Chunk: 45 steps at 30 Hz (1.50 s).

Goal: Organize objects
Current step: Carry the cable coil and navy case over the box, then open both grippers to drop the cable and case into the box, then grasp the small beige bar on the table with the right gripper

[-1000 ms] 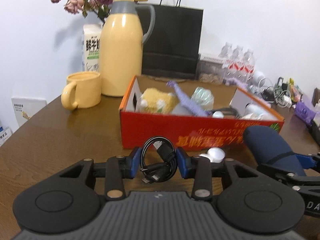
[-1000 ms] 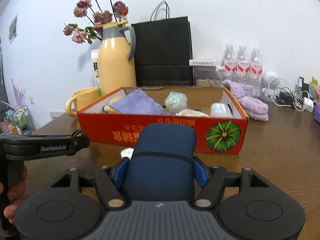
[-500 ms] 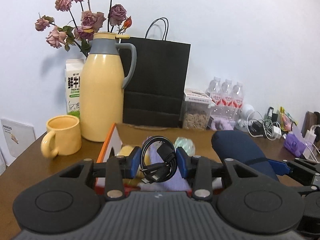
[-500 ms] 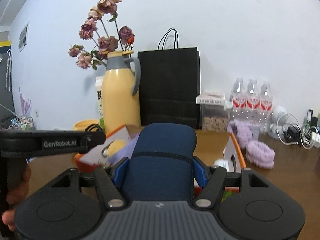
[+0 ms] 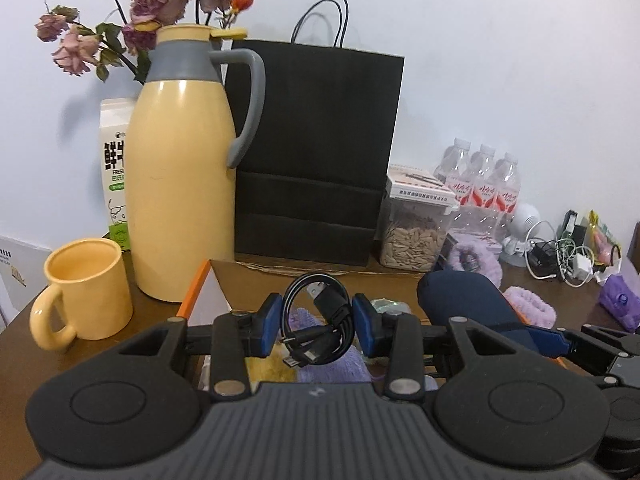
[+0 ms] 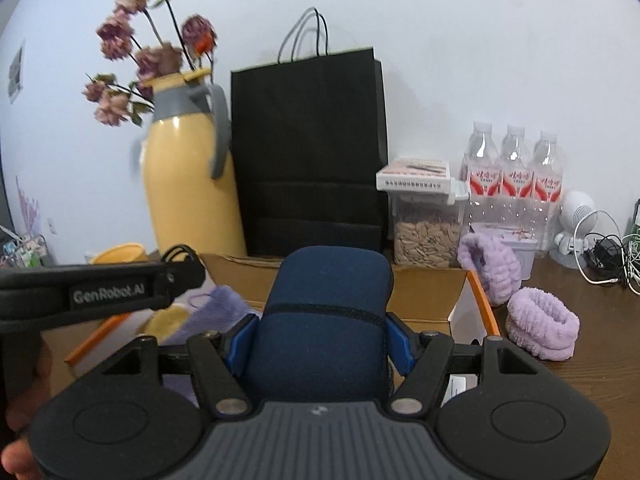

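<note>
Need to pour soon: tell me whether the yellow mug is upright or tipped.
Upright. The yellow mug stands on its base beside the yellow jug, round mouth facing up, handle at its side.

Blocked at twelve o'clock by black paper bag, at eleven by yellow jug. Open box dead ahead, part-filled. Bare surface at three o'clock, past purple bands.

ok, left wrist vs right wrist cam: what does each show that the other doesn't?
Left wrist only: the coiled black cable clamped in the left hand-held gripper, the milk carton, and the yellow mug in full.

Right wrist only: the person's hand on the left unit, and the navy case seen head-on in the right hand-held gripper.

Both: yellow thermos, black paper bag, seed jar, water bottles, cardboard box.
</note>
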{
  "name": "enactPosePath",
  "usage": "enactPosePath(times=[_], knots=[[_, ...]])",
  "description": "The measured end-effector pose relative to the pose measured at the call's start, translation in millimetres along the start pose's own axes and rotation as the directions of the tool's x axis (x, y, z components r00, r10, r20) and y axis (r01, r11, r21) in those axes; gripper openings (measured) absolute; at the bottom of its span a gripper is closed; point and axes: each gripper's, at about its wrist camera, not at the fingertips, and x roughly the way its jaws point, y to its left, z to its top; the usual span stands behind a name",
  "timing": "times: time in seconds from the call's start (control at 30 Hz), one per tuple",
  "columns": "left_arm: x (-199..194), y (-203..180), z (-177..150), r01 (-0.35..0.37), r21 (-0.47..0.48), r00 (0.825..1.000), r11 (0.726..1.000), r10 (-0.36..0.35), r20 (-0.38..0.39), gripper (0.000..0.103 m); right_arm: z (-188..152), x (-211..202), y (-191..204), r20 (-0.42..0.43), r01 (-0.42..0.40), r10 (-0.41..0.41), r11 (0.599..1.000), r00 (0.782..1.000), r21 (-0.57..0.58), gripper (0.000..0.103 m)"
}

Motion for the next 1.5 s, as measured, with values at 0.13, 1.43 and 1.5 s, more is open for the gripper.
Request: enactPosePath(times=[0.13,1.43,1.5], knots=[[9.8,-1.0,-4.7,-0.004,0.021,1.000,1.000,0.004,-0.019,0.039,-3.0,12.5,-1.5,-0.019,0.013,-0.014,1.000,1.000,-0.017,0.066],[-44.4,15.0,-19.2,-0.030,0.034,0.996,0.999,0.027,0.089,0.103,-25.6,-52.6,7.4,0.117,0.131,-0.121,0.988,0.986,-0.079,0.103],[-51.7,15.4,-21.4,-0.030,0.037,0.996,0.999,0.027,0.086,0.103,-28.4,-60.8,11.0,0.119,0.130,-0.119,0.987,0.986,-0.093,0.103]])
